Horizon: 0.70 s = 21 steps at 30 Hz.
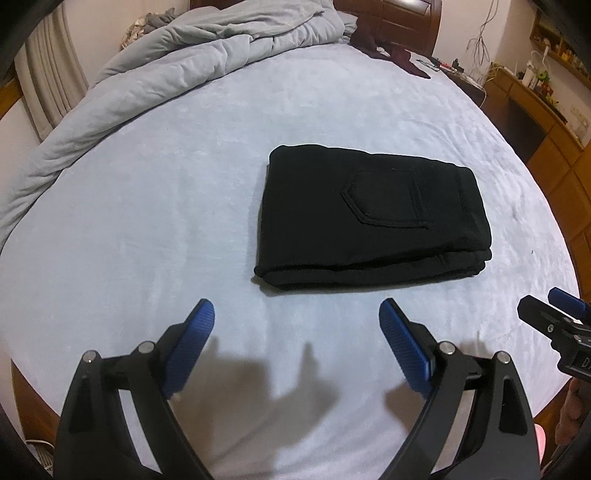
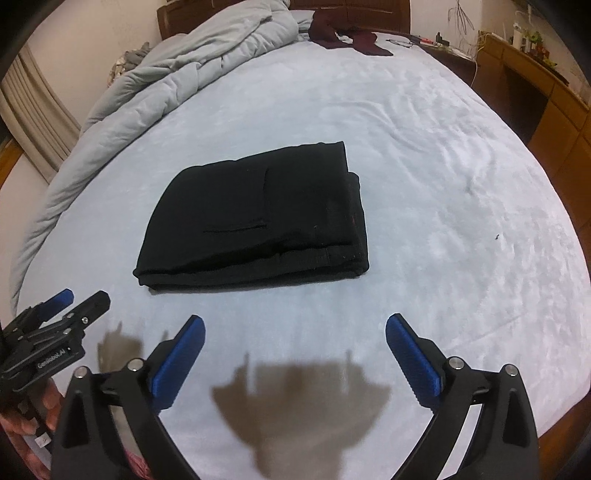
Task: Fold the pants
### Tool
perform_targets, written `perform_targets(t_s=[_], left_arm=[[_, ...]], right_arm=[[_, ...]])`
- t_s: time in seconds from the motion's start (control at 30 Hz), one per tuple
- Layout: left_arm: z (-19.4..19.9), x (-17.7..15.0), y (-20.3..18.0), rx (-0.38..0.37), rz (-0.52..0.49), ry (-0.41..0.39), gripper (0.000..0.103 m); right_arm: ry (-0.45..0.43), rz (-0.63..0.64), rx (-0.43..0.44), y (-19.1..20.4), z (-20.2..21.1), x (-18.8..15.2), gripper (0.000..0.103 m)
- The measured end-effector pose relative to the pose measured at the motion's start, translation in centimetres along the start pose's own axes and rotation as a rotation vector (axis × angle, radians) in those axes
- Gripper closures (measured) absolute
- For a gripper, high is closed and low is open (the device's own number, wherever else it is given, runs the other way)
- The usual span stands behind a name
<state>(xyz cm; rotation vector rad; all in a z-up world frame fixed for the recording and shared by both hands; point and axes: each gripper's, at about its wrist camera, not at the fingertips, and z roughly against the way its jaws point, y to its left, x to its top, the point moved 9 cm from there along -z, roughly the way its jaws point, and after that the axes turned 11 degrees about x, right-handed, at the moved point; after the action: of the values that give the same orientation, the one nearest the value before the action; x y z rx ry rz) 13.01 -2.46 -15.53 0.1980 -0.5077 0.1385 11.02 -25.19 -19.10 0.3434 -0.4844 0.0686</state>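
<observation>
Black pants lie folded into a compact rectangle on the pale blue bed sheet, a back pocket facing up. In the right wrist view the same pants sit left of centre. My left gripper hovers open over bare sheet, short of the bundle's near edge, nothing between its blue pads. My right gripper is also open and empty, just in front of the pants. Each gripper shows at the edge of the other's view: the right gripper and the left gripper.
A rumpled grey duvet is heaped along the bed's far left. Dark maroon clothing lies near the wooden headboard. Wooden drawers and a cluttered shelf stand to the right of the bed. A hand holds the left tool.
</observation>
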Motion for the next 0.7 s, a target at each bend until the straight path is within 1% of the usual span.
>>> perform_targets(t_s=[0.33, 0.7], left_arm=[[0.7, -0.8, -0.4, -0.014, -0.010, 0.011, 0.013], [0.1, -0.8, 0.0, 0.002, -0.022, 0.021, 0.013]], right_arm=[[0.004, 0.000, 0.017, 0.8, -0.1, -0.2, 0.004], [0.016, -0.007, 0.014, 1.0, -0.8, -0.1, 0.004]])
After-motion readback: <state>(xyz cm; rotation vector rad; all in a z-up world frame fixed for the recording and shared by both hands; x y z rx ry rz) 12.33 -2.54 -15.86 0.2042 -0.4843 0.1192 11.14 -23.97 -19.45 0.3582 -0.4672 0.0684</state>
